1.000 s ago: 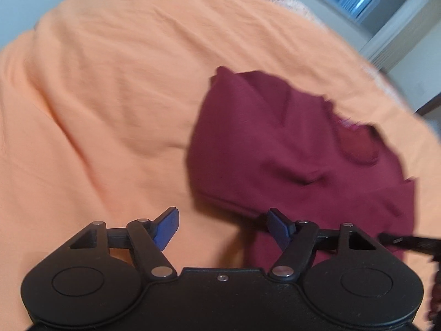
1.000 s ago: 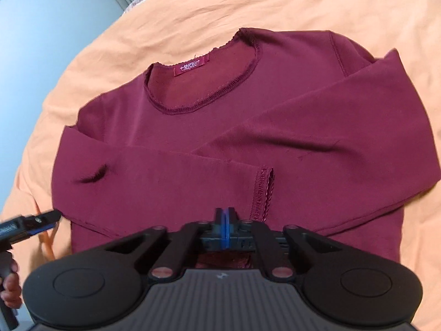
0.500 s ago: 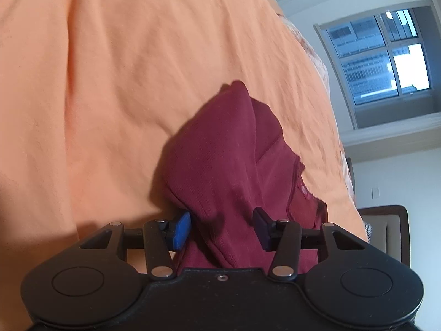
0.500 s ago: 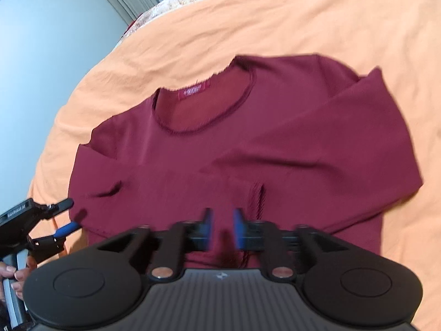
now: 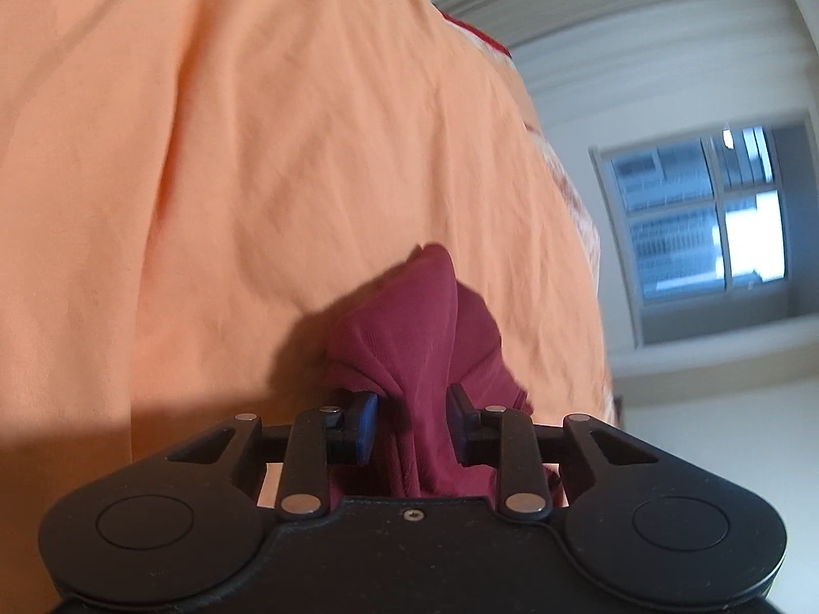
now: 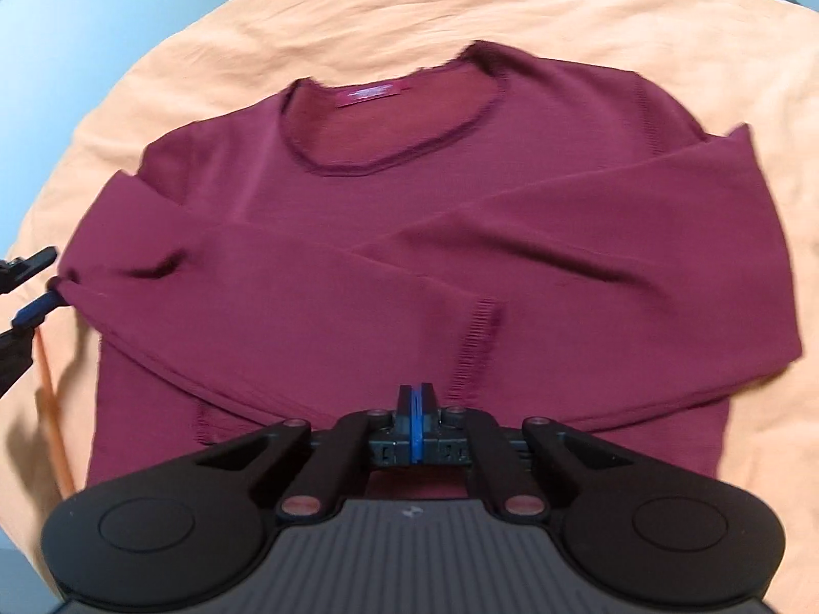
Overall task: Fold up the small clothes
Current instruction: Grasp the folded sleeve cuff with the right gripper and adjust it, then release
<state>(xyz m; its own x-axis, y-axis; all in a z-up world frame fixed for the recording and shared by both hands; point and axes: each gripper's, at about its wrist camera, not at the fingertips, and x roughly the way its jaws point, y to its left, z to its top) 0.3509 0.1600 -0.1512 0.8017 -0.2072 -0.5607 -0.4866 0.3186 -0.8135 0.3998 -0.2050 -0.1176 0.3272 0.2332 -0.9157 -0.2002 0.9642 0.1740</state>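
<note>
Jaws first: on our left gripper (image 5: 412, 427) the two blue-padded fingers stand apart with a bunched ridge of maroon cloth between them; whether the pads actually press the fabric we cannot tell. On our right gripper (image 6: 415, 427) the blue pads sit flat against each other, clenched, and whether any cloth is caught between them is hidden.

We see the maroon sweater (image 6: 409, 215) spread front-up across the middle of the right wrist view, lying on an orange bedsheet (image 6: 640, 15). Its knit looks fine and smooth, with a rounded neckline edged in a darker raised trim and a small red label (image 6: 371, 95) inside the back of the collar. Both long sleeves are folded inward across the chest, overlapping near the centre; one cuff shows a ladder-like stitched band just above the right gripper's tips. At the left edge of that frame, the left gripper's black finger and blue pad touch the sweater's side at the folded sleeve.

From the left wrist view, the same cloth rises in a soft, pleated hump at lower centre, against the lightly creased sheet. A paned window (image 5: 701, 215) fills the right side
</note>
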